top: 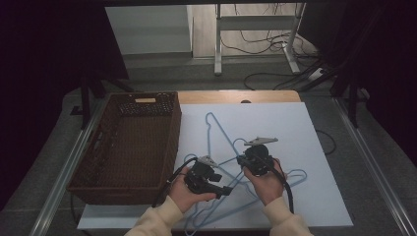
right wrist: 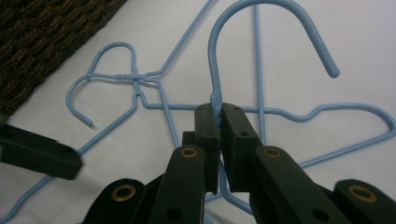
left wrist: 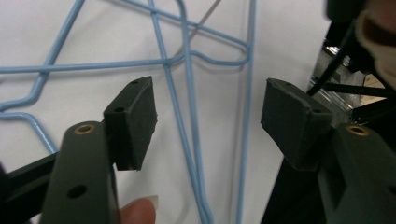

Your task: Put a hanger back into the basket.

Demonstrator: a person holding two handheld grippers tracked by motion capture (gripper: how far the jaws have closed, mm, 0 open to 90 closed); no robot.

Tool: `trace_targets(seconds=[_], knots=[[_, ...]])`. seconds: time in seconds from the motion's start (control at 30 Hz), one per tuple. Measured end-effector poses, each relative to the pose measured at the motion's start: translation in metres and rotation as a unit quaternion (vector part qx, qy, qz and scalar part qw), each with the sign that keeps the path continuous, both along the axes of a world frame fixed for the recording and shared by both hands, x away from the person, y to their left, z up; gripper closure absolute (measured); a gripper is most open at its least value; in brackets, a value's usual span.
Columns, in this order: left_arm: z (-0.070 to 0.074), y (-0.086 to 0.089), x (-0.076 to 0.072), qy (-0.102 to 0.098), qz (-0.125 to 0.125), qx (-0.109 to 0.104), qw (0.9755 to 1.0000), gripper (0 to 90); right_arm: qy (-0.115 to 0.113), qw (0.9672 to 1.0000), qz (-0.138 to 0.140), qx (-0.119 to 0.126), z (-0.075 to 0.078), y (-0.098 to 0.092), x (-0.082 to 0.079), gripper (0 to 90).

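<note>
Blue wire hangers lie tangled on the white sheet that covers the bench, their wires crossing near the middle of the sheet and running out toward 5 o'clock. One hanger is caught at its neck, just below the hook, by the right tongs, whose jaws are pressed together on the wire; the hook curves up toward 12 o'clock in the right gripper view. Left tongs hover close over several crossing wires, jaws spread, with two or three blue strands running between the pads and none of them pinched. A fingertip shows at 6 o'clock in the left gripper view. From above, the left tongs sit at about 9 o'clock of the right tongs, near each other, each held in a hand with a pale sleeve. A brown woven basket stands at 9 o'clock of the hangers, just beside the sheet's left part.
</note>
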State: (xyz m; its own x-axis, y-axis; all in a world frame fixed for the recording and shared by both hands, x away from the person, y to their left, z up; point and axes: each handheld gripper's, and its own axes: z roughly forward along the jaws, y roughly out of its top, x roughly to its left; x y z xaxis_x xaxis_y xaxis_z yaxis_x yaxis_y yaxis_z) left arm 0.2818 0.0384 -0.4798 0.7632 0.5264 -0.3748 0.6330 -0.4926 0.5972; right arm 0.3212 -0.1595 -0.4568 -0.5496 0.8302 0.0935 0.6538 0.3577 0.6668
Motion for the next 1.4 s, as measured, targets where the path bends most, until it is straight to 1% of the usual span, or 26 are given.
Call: trace_targets(seconds=[0.03,0.17,0.2,0.23,0.33,0.4,0.47,0.5,0.57,0.63,0.7,0.87,0.9,0.97,1.0,1.03,1.1,1.13,1.17,1.2,1.23,1.33,1.37,1.4], knots=[[-0.002,-0.001,0.002,0.003,-0.002,0.002,1.0,38.4,0.0,1.0,0.0,0.001,0.0,0.0,0.0,85.8],[-0.01,-0.002,0.008,0.019,0.002,-0.003,0.9998,43.3,-0.001,1.0,0.0,0.004,0.002,-0.001,-0.001,85.8],[-0.01,-0.002,0.008,0.019,0.002,-0.003,0.9998,45.0,-0.001,1.0,0.0,0.004,0.002,-0.001,-0.001,85.8],[-0.013,-0.004,0.009,0.023,0.002,-0.005,0.9997,48.0,0.0,1.0,0.001,0.008,0.003,-0.002,-0.002,85.8],[-0.014,-0.005,0.009,0.028,-0.002,-0.005,0.9996,55.4,0.0,0.9999,0.001,0.011,0.004,-0.002,-0.003,85.8],[-0.018,-0.008,0.01,0.036,-0.012,-0.005,0.9993,61.5,0.0,0.9999,0.002,0.012,0.004,-0.002,-0.003,85.8],[-0.019,-0.009,0.011,0.039,-0.014,-0.003,0.9991,66.6,0.0,0.9999,0.002,0.013,0.005,-0.002,-0.004,85.8],[-0.022,-0.011,0.012,0.045,-0.021,0.0,0.9988,70.2,0.001,0.9999,0.004,0.015,0.006,-0.002,-0.004,85.8],[-0.023,-0.011,0.012,0.05,-0.024,-0.002,0.9984,76.9,0.002,0.9998,0.004,0.017,0.006,-0.002,-0.004,85.7],[-0.023,-0.011,0.012,0.051,-0.023,-0.001,0.9984,83.1,0.004,0.9998,0.005,0.019,0.007,-0.003,-0.005,85.6],[-0.022,-0.011,0.012,0.056,-0.023,-0.003,0.9982,85.6,0.005,0.9998,0.005,0.019,0.007,-0.004,-0.005,85.4],[-0.022,-0.009,0.012,0.052,-0.022,-0.01,0.9984,86.5,0.01,0.9996,0.007,0.025,0.008,-0.009,-0.006,82.9],[-0.021,-0.008,0.011,0.052,-0.023,-0.015,0.9982,86.5,0.01,0.9995,0.009,0.029,0.009,-0.012,-0.006,79.7],[-0.019,-0.007,0.011,0.05,-0.023,-0.019,0.9983,86.6,0.01,0.9993,0.014,0.033,0.009,-0.015,-0.006,74.7],[-0.019,-0.007,0.011,0.05,-0.023,-0.019,0.9983,86.7,0.011,0.9991,0.018,0.037,0.01,-0.017,-0.007,69.6],[-0.018,-0.007,0.011,0.05,-0.021,-0.024,0.9982,86.7,0.013,0.9985,0.025,0.047,0.011,-0.02,-0.007,62.9],[-0.016,-0.004,0.011,0.049,-0.016,-0.036,0.998,86.7,0.005,0.9969,0.037,0.07,0.013,-0.026,-0.009,55.0],[-0.014,-0.003,0.011,0.049,-0.014,-0.041,0.9979,86.7,-0.002,0.996,0.041,0.08,0.015,-0.03,-0.01,51.3],[-0.013,-0.002,0.011,0.049,-0.011,-0.047,0.9976,86.7,-0.016,0.995,0.042,0.089,0.017,-0.036,-0.012,47.2],[-0.012,-0.001,0.011,0.049,-0.009,-0.052,0.9974,86.8,-0.028,0.9944,0.041,0.094,0.02,-0.042,-0.014,44.4],[-0.011,0.0,0.011,0.048,-0.009,-0.055,0.9973,86.7,-0.037,0.9933,0.039,0.103,0.021,-0.049,-0.015,42.8],[-0.004,0.004,0.011,0.041,-0.002,-0.072,0.9965,86.8,-0.055,0.9901,0.029,0.126,0.024,-0.071,-0.017,40.6],[-0.001,0.005,0.01,0.04,-0.001,-0.077,0.9963,86.8,-0.061,0.9893,0.024,0.131,0.024,-0.079,-0.018,40.4],[-0.001,0.005,0.01,0.04,-0.001,-0.077,0.9963,86.8,-0.061,0.9893,0.024,0.131,0.024,-0.079,-0.018,40.4]])
